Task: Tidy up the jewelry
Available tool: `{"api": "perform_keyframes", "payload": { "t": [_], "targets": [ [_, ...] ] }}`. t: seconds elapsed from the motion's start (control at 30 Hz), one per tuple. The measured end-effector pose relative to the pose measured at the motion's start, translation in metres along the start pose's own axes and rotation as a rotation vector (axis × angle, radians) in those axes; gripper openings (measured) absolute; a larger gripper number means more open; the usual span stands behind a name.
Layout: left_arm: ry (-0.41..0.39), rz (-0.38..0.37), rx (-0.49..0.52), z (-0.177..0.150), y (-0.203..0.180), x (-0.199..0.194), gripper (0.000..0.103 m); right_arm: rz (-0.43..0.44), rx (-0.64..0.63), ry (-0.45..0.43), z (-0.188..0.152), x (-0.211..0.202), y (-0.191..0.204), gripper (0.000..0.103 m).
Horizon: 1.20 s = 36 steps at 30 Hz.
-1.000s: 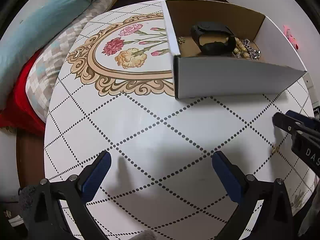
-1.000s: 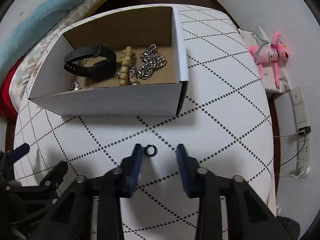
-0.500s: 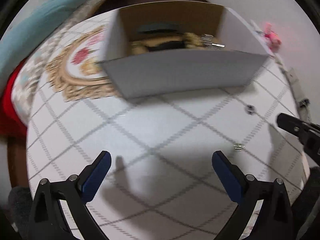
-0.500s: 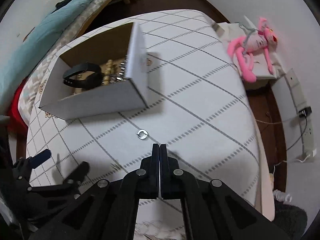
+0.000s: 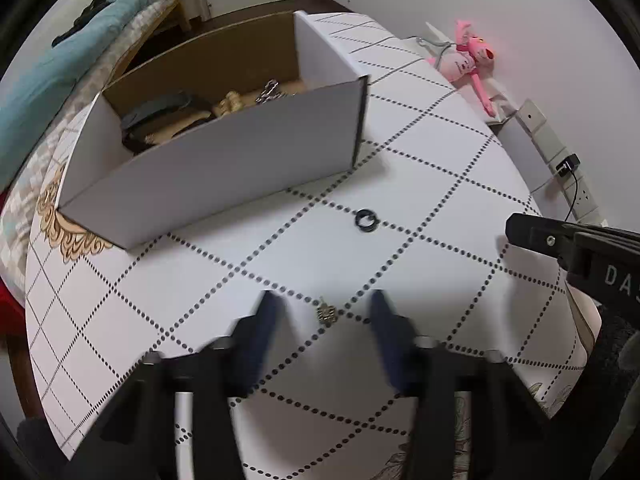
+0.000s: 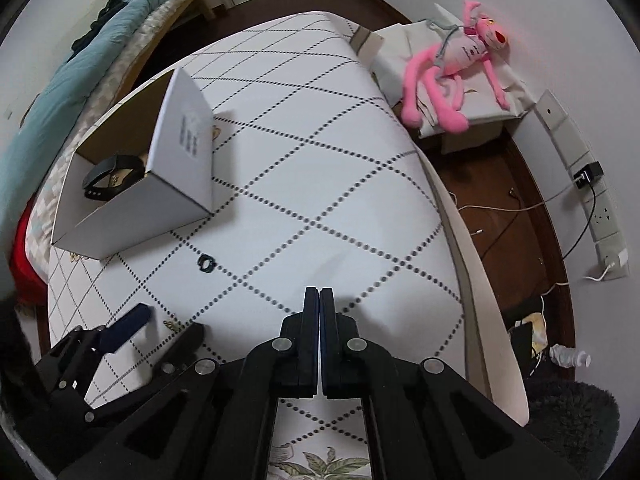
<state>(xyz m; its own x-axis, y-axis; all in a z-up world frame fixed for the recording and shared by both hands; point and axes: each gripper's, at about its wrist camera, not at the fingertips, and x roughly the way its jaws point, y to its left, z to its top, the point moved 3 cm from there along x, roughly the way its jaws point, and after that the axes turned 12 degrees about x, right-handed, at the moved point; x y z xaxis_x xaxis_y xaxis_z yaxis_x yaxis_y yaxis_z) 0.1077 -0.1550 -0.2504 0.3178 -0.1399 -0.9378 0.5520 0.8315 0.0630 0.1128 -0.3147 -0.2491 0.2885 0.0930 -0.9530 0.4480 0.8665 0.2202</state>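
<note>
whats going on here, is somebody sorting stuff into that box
Yes, a person with a gripper in each hand is sorting jewelry into the white cardboard box, which already holds a black watch, beads and a chain. The left gripper is open around a small gold piece on the table. The right gripper is shut and holds nothing. A black ring lies loose between the gold piece and the box.

right tool [image 6: 319,300] closed and empty above table [image 6: 360,200], black ring [image 6: 207,263] near box [image 6: 176,160]
</note>
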Motion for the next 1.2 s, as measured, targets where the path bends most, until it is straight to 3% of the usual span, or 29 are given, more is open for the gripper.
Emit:
{"api": "perform_keyframes", "payload": {
  "t": [0.03,0.1,0.13,0.37,0.53,0.77,0.87,0.93,1.0,1.07,1.13,1.2],
  "targets": [
    [-0.003,-0.002,0.006,0.002,-0.001,0.000,0.028,0.000,0.003,-0.001,0.000,0.000,0.000,0.001],
    [-0.009,-0.006,0.014,0.004,-0.003,0.000,0.008,0.003,0.007,-0.005,0.002,-0.001,-0.001,0.001],
    [-0.010,-0.010,0.015,0.004,-0.003,0.001,0.006,0.006,0.010,-0.008,0.002,-0.002,0.000,0.001],
    [-0.014,-0.018,-0.021,-0.007,0.014,-0.006,0.006,0.091,0.001,-0.018,0.003,-0.011,0.017,0.003],
    [-0.012,0.027,-0.092,-0.026,0.056,-0.020,0.006,0.134,-0.081,-0.002,-0.001,-0.003,0.051,0.039],
    [-0.005,0.085,-0.186,-0.042,0.103,-0.024,0.006,0.074,-0.190,0.000,-0.009,0.025,0.092,0.039],
    [0.003,0.090,-0.203,-0.045,0.110,-0.022,0.006,0.014,-0.234,0.004,-0.016,0.039,0.102,0.039],
    [0.003,0.090,-0.208,-0.047,0.112,-0.023,0.006,-0.036,-0.272,-0.037,-0.020,0.038,0.107,0.025],
    [0.003,0.087,-0.211,-0.049,0.112,-0.023,0.006,-0.032,-0.276,-0.038,-0.022,0.039,0.109,0.010],
    [0.000,0.082,-0.214,-0.050,0.111,-0.024,0.006,-0.034,-0.280,-0.038,-0.023,0.038,0.110,0.010],
    [-0.004,0.076,-0.216,-0.049,0.109,-0.026,0.006,-0.008,-0.259,-0.024,-0.023,0.036,0.107,0.000],
    [-0.017,0.062,-0.217,-0.046,0.107,-0.031,0.006,0.011,-0.245,-0.035,-0.021,0.027,0.104,0.000]
  ]
}}
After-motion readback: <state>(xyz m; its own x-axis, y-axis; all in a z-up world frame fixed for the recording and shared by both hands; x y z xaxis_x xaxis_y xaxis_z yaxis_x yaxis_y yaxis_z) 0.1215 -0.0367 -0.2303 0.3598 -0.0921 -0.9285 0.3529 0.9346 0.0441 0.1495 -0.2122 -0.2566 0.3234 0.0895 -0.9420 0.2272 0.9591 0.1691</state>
